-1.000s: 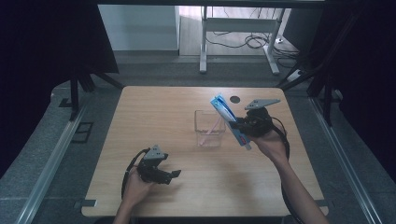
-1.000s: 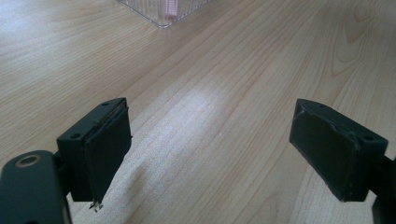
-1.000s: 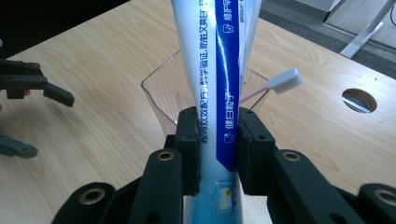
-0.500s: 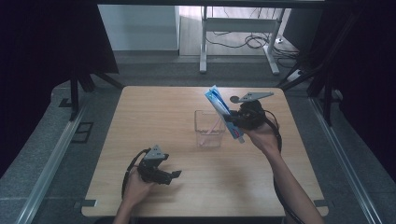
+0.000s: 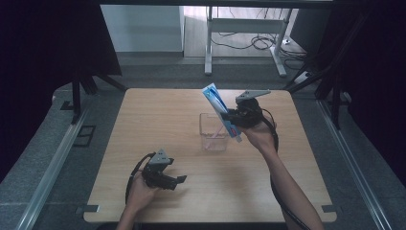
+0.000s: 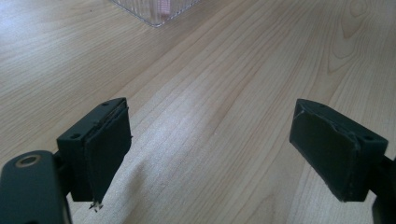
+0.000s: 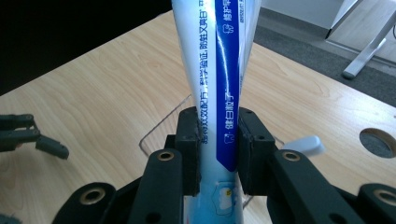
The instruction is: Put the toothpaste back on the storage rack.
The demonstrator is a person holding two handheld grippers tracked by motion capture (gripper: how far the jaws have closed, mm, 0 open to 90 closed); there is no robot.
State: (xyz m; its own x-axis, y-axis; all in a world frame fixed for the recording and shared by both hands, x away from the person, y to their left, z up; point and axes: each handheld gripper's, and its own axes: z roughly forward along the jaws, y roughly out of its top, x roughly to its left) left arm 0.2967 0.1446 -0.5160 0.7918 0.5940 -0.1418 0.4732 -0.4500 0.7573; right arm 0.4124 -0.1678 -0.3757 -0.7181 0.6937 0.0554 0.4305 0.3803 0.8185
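— One toothpaste tube [image 7: 218, 88], blue and white, is pinched between the black jaws of the right gripper [image 5: 238, 116]. It is held in the air, tilted, above the clear cup [image 5: 213, 132] that stands near the middle of the tabletop [image 5: 158, 115], a little toward the right edge.

— How much room around it?

— Plenty. The wood is bare between the cup and the left edge, and toward the near edge as well. One round hole [image 7: 377, 139] sits in the tabletop by the far right corner.

— And the other claw?

— The left gripper [image 5: 178, 179] rests near the front edge, left of centre, jaws spread wide over bare wood, holding nothing.

— Anything hard to read?

— One pink thing stands inside the cup; I cannot tell what it is. In the left gripper view the cup is cut off at the top edge. The tube's cap end is hidden behind the jaws.

— Count?

— Two grippers, one tube, one cup.
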